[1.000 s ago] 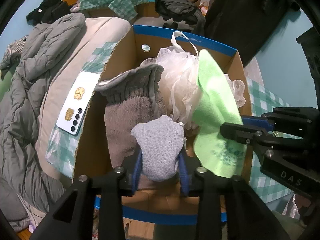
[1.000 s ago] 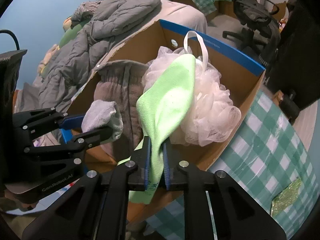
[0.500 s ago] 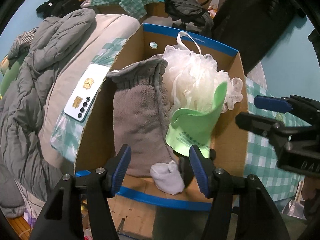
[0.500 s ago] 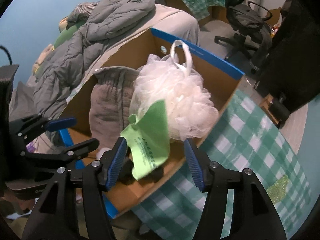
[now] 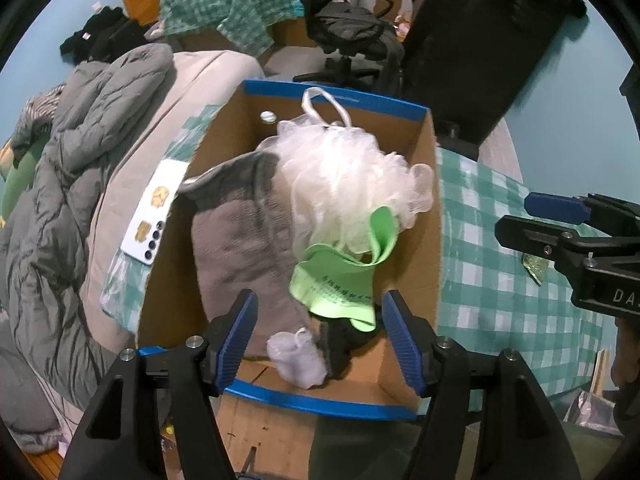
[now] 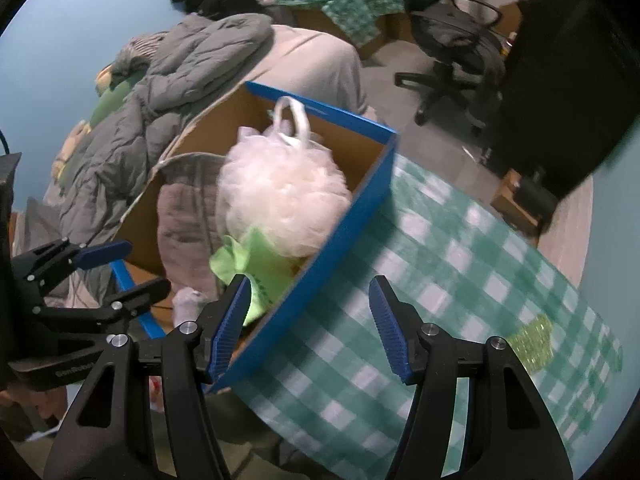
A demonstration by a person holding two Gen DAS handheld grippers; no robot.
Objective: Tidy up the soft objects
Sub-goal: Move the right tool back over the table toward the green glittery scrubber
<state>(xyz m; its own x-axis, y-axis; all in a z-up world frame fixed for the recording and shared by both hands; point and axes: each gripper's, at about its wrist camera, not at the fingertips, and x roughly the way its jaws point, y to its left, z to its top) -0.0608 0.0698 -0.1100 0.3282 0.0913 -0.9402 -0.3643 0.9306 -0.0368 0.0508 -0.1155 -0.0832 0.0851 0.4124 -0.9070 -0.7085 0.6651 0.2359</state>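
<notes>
Overhead, the left gripper tilts steeply down at the cardboard box, jaws opening, empty; the right gripper likewise gapes empty. The green cloth print is unreadable.

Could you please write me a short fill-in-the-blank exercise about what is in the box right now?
1. The white mesh bath pouf lies inside the cardboard ____.
2. The cloth under the pouf is ____ in colour.
3. The phone lies ____ the box.
4. The left gripper holds ____.

Missing words: box; green; outside; nothing
</notes>
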